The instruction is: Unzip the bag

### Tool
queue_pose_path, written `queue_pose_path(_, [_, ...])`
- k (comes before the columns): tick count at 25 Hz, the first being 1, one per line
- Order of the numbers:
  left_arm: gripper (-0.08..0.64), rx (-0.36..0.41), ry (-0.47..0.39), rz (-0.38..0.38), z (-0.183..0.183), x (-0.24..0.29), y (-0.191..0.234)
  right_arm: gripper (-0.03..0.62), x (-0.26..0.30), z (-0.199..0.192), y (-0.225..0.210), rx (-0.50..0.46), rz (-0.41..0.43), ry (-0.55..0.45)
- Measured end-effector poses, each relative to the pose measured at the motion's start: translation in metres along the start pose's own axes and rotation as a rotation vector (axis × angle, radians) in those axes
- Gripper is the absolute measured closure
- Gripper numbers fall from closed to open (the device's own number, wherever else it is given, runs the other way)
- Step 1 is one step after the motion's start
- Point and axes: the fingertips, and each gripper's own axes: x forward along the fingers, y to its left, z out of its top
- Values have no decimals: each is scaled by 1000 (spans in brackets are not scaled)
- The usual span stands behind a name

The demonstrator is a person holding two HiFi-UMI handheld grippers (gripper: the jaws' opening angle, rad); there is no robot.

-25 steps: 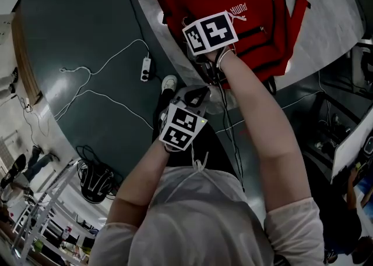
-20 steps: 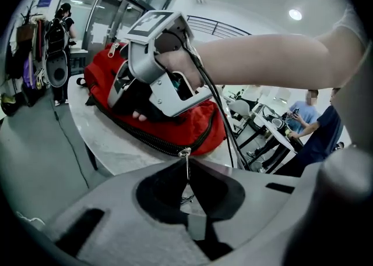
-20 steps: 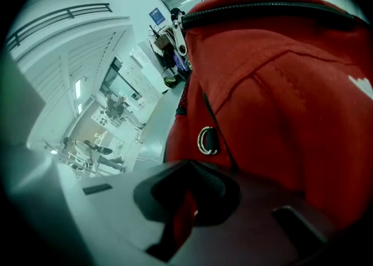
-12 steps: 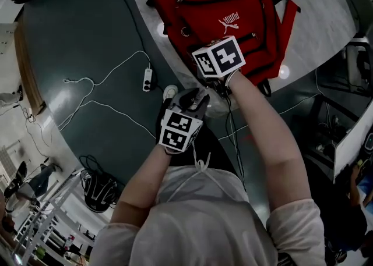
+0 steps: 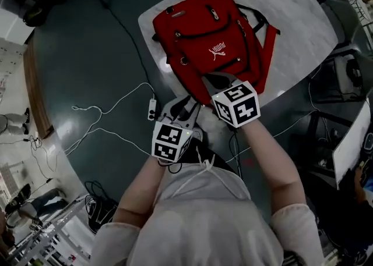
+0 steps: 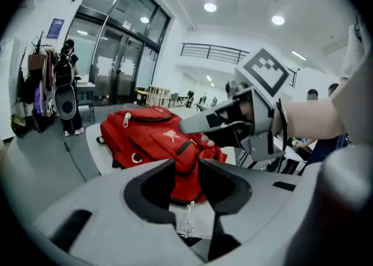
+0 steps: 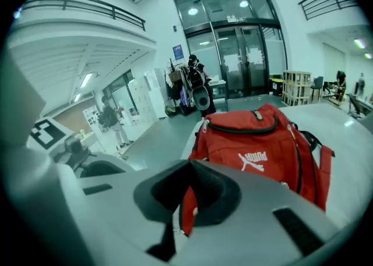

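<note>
Roughly: soft red fabric backpack (image 5: 204,38) lies flat on the pale stone-look tabletop (image 5: 303,20), base towards you at the near edge. Judge it light and floppy: the cloth will likely bunch and trail after a tugged slider unless anchored, so take the small metal ring pull (image 6: 187,226), not the fabric. Your left gripper (image 6: 185,165) stands spread, that pull lying loose in the gap. Your right gripper (image 7: 187,169) looks pressed together on a fold of the base. Head view gives layout only; the pull shows solely in the left gripper view.
</note>
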Motion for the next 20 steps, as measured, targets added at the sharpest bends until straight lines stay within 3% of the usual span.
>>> queue_pose_path(4, [439,69,-123,1,58,-9,7,569,-34,33,-4,-60,-103,-146])
queue_pose_path(9, [453,100,-241,23,106,-36,1,569,-84,59,7,-45,-210,-328])
queue_pose_path(11, [491,109,-301,34,128,-46,3,569,-99,74,8,-41,-249,-393])
queue_pose_path(15, [523,129,-394,27,165,-64,-3,569,-121,87,12,-36,-301,-457])
queue_pose_path(20, [540,166,-428,-16,182,-71,-18,569,-140,91,15,-33,-348,-513])
